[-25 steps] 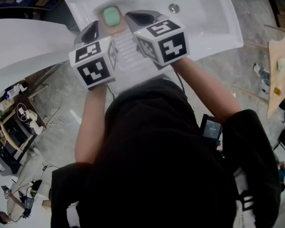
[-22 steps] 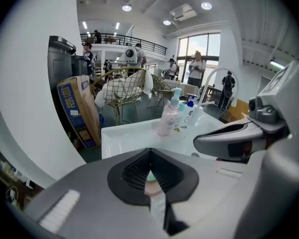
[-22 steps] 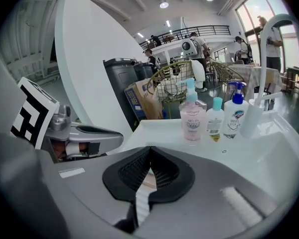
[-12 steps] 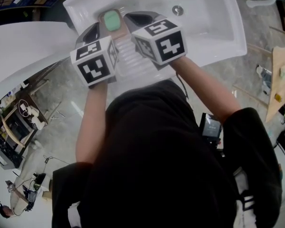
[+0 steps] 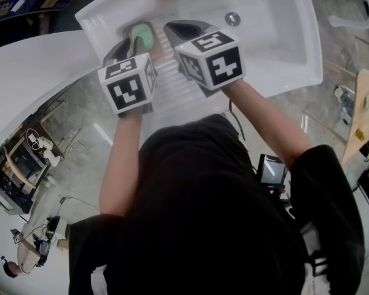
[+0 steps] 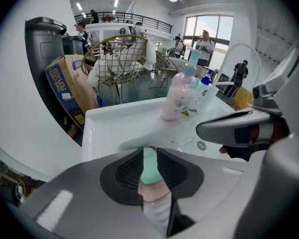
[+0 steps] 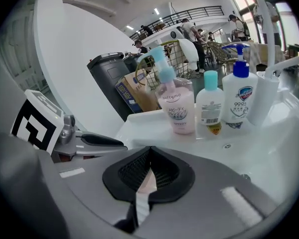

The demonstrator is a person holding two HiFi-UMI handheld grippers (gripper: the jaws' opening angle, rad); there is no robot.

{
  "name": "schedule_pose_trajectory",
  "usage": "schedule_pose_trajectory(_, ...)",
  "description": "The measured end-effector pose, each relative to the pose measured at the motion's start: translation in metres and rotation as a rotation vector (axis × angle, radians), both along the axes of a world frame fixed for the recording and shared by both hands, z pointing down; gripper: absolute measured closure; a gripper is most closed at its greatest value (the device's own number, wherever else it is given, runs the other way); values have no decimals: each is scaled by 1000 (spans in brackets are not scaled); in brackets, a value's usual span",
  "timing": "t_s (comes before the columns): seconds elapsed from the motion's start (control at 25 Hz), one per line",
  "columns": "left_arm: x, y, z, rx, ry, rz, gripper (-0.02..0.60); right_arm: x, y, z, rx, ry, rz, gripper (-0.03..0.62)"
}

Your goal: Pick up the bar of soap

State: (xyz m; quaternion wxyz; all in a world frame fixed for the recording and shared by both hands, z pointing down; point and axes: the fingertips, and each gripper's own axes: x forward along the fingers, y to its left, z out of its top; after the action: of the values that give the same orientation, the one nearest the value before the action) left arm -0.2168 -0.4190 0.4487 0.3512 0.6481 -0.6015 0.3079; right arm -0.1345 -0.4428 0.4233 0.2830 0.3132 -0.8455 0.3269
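Green bar of soap sat, seemingly ungripped, between the opening jaws of the left gripper; the right gripper had its jaws closed.

In the left part of the basin, on a dish: bar of soap. Over the basin's near left, left tool, jaws opening, soap in line with the gap, just beyond the tips. Just to the right, right tool, tips together. Farther right, in the basin floor, drain. Along the far rim, row of bottles, tap to their right. Beyond the basin's left end, bin, carton just beside.
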Motion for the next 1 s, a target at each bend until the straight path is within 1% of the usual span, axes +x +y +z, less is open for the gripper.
schedule_pose_trajectory(0.12,7,-5,16,-55,-5,2,450,10,-11,9,-18,1,4,582)
schedule_pose_trajectory(0.24,12,-7,36,-112,10,-6,433,17,-19,19,-37,7,1,582)
schedule_pose_trajectory(0.4,19,-11,67,-220,56,-59,383,25,-29,31,-63,4,5,582)
schedule_pose_trajectory(0.48,20,-10,75,-255,59,-78,364,27,-29,33,-73,0,5,582)
schedule_pose_trajectory(0.6,22,-8,83,-285,52,-91,331,29,-28,36,-85,-5,-1,582)
schedule_pose_trajectory(0.72,17,-8,90,-301,-5,-91,324,30,-30,39,-94,-9,-1,582)
schedule_pose_trajectory(0.76,17,-7,92,-311,-13,-92,324,30,-30,39,-95,-10,-2,582)
schedule_pose_trajectory(0.88,21,-6,98,-337,2,-99,321,32,-32,42,-100,-7,-6,582)
schedule_pose_trajectory(1.0,27,-14,95,-310,-32,-33,321,33,-33,43,-106,-11,-10,582)
